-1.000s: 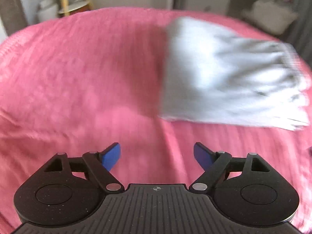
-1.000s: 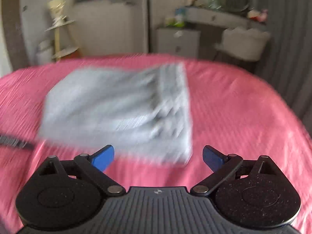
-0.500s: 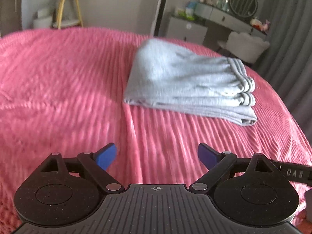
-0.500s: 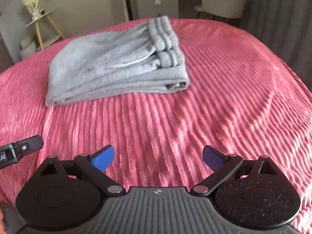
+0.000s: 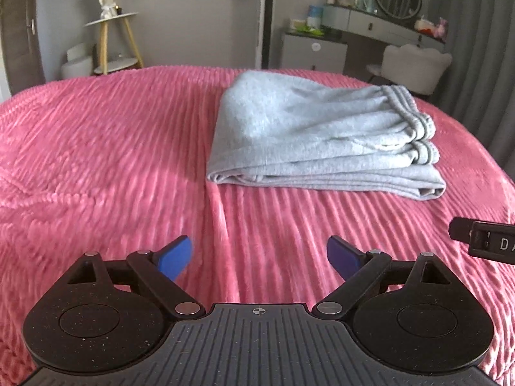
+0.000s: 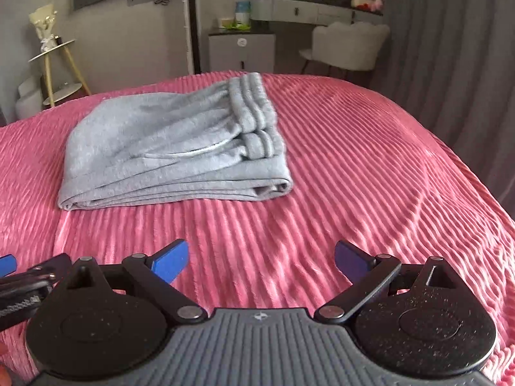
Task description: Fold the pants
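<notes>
Folded grey fleece sweatpants well ahead of both spread-wide, empty grippers, left and right; soft, light, floppy — likely best pinched at thick elastic waistband.

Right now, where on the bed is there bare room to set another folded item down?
Bare pink bedspread lies left of the folded grey pants, and between them and both open grippers. Right of the pants is also free.
</notes>
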The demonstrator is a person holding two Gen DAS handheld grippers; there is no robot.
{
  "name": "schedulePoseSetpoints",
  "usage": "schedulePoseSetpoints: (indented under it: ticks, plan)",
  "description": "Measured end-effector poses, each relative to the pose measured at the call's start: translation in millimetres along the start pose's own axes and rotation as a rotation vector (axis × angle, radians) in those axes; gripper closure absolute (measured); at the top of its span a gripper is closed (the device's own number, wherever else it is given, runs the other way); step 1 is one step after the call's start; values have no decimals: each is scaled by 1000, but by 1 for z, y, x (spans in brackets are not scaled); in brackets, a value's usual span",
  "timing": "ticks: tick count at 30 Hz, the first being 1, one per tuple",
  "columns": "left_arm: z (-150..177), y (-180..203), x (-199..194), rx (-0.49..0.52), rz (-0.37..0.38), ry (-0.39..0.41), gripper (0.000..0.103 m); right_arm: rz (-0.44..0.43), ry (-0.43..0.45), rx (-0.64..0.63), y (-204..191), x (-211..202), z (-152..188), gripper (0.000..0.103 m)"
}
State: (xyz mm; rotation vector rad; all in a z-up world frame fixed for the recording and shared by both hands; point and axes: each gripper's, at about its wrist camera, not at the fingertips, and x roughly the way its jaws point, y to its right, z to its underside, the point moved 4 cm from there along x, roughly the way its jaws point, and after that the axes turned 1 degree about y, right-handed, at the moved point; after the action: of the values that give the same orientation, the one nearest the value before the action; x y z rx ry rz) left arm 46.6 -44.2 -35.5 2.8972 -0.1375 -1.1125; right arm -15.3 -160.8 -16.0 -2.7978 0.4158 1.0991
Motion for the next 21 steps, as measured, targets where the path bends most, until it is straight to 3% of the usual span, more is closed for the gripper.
schedulePoseSetpoints:
  ticks: [12,21]
  plan:
    - [-1,1,15,21,-45,-32,8,-35,9,-53,-17,19,-2,6]
    - [-2,6,21,59,-68,-6,8,-41,35,-75,-23,29,-2,6]
